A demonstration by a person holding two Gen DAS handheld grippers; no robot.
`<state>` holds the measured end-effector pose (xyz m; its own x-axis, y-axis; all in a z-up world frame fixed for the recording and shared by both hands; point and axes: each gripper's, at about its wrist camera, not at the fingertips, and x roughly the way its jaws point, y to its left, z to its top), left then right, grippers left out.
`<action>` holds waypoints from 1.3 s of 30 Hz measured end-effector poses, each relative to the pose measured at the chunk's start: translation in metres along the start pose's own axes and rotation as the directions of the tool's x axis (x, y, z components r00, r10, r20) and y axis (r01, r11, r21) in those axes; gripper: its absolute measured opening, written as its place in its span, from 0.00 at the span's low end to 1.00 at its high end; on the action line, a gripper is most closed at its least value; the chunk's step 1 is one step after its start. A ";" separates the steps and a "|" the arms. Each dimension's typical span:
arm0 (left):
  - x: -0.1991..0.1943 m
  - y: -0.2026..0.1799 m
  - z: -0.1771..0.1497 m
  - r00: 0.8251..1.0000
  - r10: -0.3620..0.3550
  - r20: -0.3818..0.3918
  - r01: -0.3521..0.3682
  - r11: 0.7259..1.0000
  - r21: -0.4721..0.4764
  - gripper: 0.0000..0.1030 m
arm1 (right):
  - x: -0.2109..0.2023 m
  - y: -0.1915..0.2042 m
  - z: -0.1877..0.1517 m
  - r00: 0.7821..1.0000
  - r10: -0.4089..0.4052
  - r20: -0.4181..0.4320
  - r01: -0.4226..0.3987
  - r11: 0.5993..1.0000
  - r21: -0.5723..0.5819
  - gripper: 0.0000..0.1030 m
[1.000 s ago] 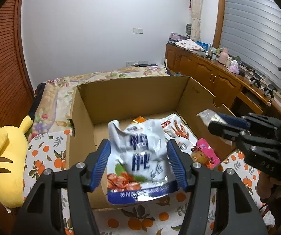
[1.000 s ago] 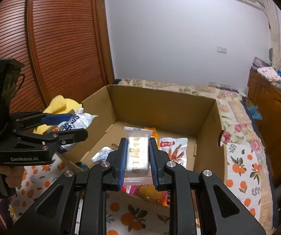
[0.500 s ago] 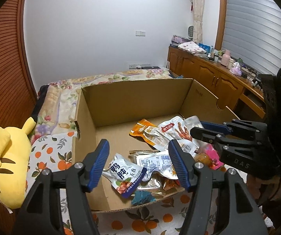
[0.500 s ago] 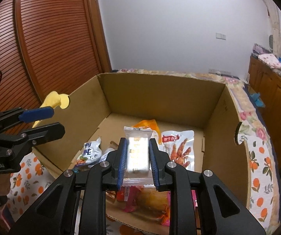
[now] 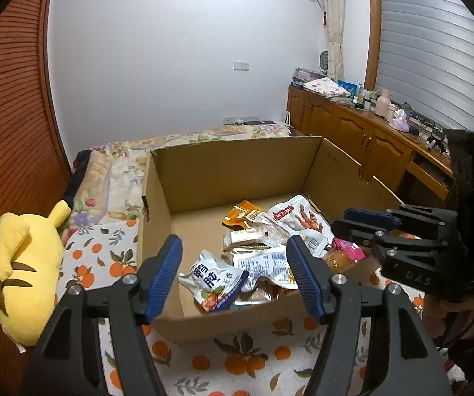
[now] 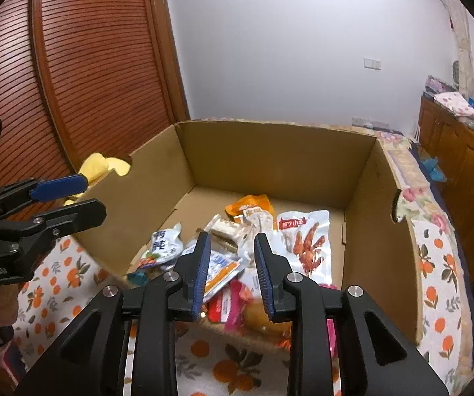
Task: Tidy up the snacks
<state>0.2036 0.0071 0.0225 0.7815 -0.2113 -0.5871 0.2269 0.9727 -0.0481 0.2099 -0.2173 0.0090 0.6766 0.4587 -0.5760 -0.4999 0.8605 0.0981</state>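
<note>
Inside cardboard box (image 5: 237, 171), heaped snack packets (image 5: 263, 247).

Both wrist views look down, close, into the shared cardboard box (image 5: 237, 171).

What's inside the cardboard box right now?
The cardboard box holds a loose pile of snack packets: a white and blue pouch, an orange packet, a chicken feet pack and a pink wrapper. Packets underneath are mostly covered.

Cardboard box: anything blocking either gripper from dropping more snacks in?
Nothing visible. The cardboard box is open-topped, with no flaps over it, and both the left gripper and the right gripper hover at its near edge with empty jaws.
</note>
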 end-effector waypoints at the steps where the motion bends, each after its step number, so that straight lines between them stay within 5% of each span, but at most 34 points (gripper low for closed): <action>1: -0.003 -0.001 -0.001 1.000 0.000 0.002 0.000 1.000 0.001 0.65 | -0.005 0.001 0.000 1.000 0.001 0.007 -0.001 1.000 0.000 0.27; 12: -0.056 -0.025 0.012 0.998 -0.019 0.064 0.017 0.999 0.032 0.74 | -0.061 0.007 0.013 0.994 -0.063 0.086 0.064 0.998 -0.011 0.43; 23: -0.102 -0.046 0.021 0.991 -0.001 0.133 -0.009 0.997 0.075 0.94 | -0.096 0.011 0.003 0.983 -0.122 0.136 0.124 0.992 -0.006 0.73; 39: -0.144 -0.060 -0.008 0.969 0.101 0.227 -0.109 0.994 0.023 0.97 | -0.138 0.024 -0.022 0.949 -0.241 0.204 0.238 0.970 0.038 0.79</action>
<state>0.0731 -0.0199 0.1038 0.9119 -0.1285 -0.3899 0.1538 0.9875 0.0343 0.0922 -0.2645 0.0728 0.8727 0.2732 -0.4047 -0.3035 0.9528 -0.0112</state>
